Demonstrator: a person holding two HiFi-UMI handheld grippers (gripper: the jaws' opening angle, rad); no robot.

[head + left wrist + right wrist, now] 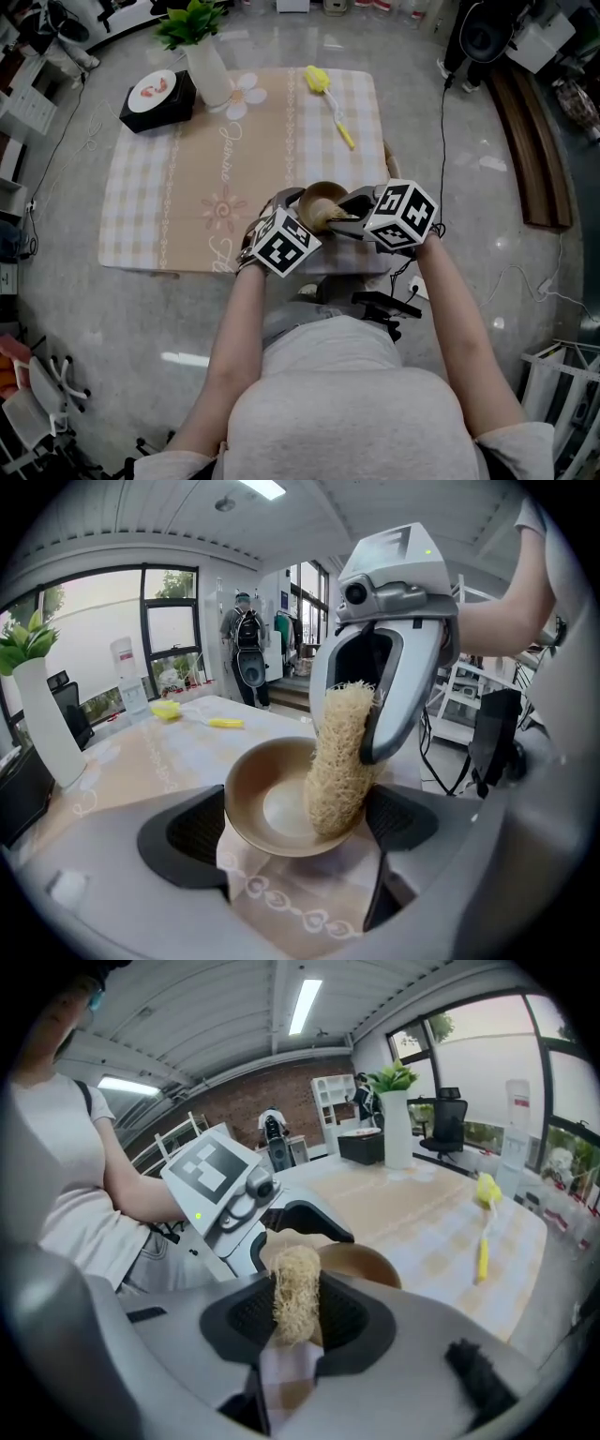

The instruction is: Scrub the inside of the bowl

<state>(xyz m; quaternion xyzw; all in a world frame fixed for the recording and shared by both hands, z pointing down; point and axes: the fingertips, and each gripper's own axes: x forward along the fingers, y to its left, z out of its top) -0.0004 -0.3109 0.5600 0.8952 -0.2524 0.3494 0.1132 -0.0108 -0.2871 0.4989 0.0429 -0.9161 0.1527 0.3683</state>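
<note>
A brown bowl point(322, 194) point(267, 803) is tilted over the near edge of the checked tablecloth point(187, 187). It sits between the wide jaws of my left gripper point(302, 212) point(295, 829), and both pads touch its rim. My right gripper point(343, 212) point(347, 735) point(295, 1314) is shut on a pale loofah scrubber point(337, 771) point(295, 1293). The scrubber reaches down into the bowl and rests against its inner right wall. In the right gripper view the bowl point(370, 1265) shows just behind the scrubber, with the left gripper point(230, 1194) beyond.
On the far side of the cloth lie a yellow dish brush point(328, 94), a white vase with a green plant point(208, 70) and a black box with a plate on it point(157, 98). Cables run over the floor at the right. A person point(244, 649) stands far back.
</note>
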